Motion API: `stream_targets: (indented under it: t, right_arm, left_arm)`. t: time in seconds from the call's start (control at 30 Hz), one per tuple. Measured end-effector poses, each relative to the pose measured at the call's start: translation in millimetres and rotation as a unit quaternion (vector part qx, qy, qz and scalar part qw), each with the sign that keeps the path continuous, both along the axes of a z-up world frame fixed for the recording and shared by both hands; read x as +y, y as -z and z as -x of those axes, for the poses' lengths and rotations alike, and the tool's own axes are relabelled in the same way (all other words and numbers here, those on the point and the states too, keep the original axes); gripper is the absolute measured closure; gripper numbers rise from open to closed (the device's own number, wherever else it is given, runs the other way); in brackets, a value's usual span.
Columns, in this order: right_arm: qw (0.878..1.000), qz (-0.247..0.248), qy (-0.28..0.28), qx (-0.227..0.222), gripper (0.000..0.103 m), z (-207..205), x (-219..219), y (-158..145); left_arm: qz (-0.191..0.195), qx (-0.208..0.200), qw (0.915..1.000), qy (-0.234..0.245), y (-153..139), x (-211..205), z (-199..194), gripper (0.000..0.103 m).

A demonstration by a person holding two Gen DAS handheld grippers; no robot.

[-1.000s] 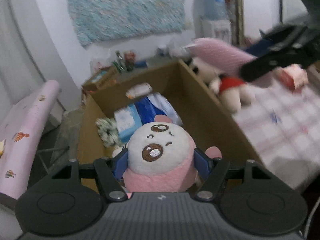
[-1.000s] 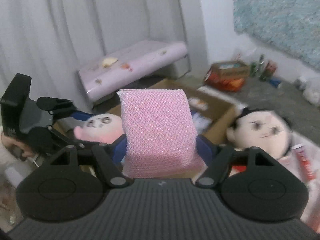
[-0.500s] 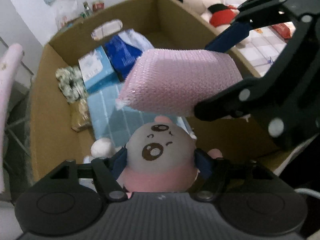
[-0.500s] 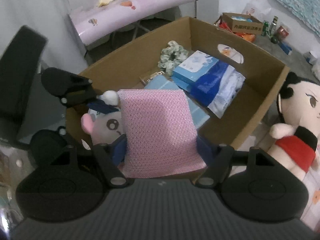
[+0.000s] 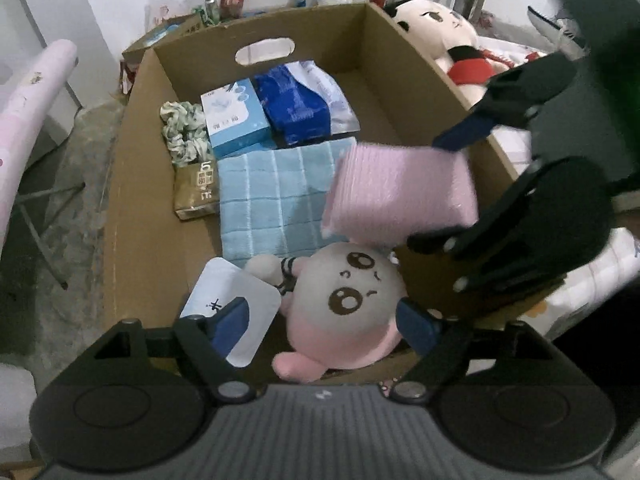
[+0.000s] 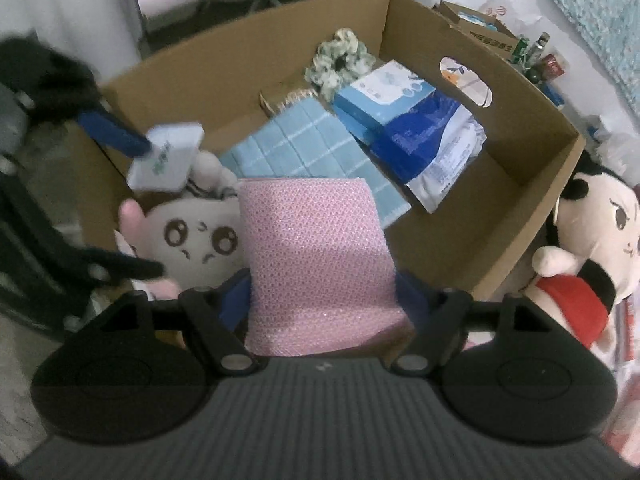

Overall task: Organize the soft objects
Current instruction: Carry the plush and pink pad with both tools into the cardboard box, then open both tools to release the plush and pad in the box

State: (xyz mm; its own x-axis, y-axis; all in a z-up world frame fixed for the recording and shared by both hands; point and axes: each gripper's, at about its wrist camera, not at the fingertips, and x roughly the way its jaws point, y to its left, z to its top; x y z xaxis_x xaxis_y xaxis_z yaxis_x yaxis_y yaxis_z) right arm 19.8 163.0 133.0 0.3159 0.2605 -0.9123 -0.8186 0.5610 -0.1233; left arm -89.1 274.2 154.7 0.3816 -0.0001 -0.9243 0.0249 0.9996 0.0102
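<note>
Pink mesh-textured sponge (image 6: 316,256), round plush (image 5: 352,308)

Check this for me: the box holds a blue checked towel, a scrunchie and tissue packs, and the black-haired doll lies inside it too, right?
Not quite. The black-haired doll lies outside the box, beside its wall, as the right wrist view shows. The towel, scrunchie and tissue packs are inside.

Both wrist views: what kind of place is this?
Probably a bedroom at home: a doll on a checked bedspread, an ironing board, and a cardboard box of soft household items.
</note>
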Motion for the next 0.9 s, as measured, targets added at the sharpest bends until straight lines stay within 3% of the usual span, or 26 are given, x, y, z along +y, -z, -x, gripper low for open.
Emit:
stream_targets:
  t: [0.13,0.23,0.33,0.43,0.53,0.67,0.77,0.83,0.9]
  right_arm:
    - [0.999,0.051,-0.018,-0.009,0.019,5,10,15]
    - [0.998,0.061,-0.024,-0.020,0.016,9,8,8]
    - [0.999,0.037,-0.013,-0.032,0.016,10,0,-10]
    - [1.000,0.006,-0.002,-0.026,0.016,8,-11,-24]
    - [1.000,-0.005,0.009,-0.020,0.016,5,-23,-32]
    - [0.999,-0.012,0.027,-0.044,0.018,4,-43,-36]
    - [0.998,-0.027,0.041,-0.040,0.018,2,-61,-38]
    - [0.997,-0.037,0.050,-0.035,0.018,2,-71,-38]
    - [0.997,-0.043,0.053,-0.036,0.018,4,-79,-38]
  left_arm:
    - [0.003,-0.011,0.9999,0.000,-1,1,3,0.021]
    - [-0.004,-0.019,0.9998,0.000,-5,-1,8,0.021]
    - [-0.020,-0.033,0.9992,0.006,-9,-3,8,0.021]
    - [-0.010,-0.042,0.9991,0.005,-12,-2,-2,0.025]
    - [0.001,-0.047,0.9988,0.013,-12,-7,-15,0.042]
    - [-0.003,-0.045,0.9986,0.027,2,-18,-47,0.068]
    - [0.016,0.002,0.9992,0.036,30,-25,-77,0.084]
    - [0.013,0.028,0.9987,0.042,50,-33,-92,0.086]
    - [0.005,0.024,0.9983,0.053,59,-44,-100,0.086]
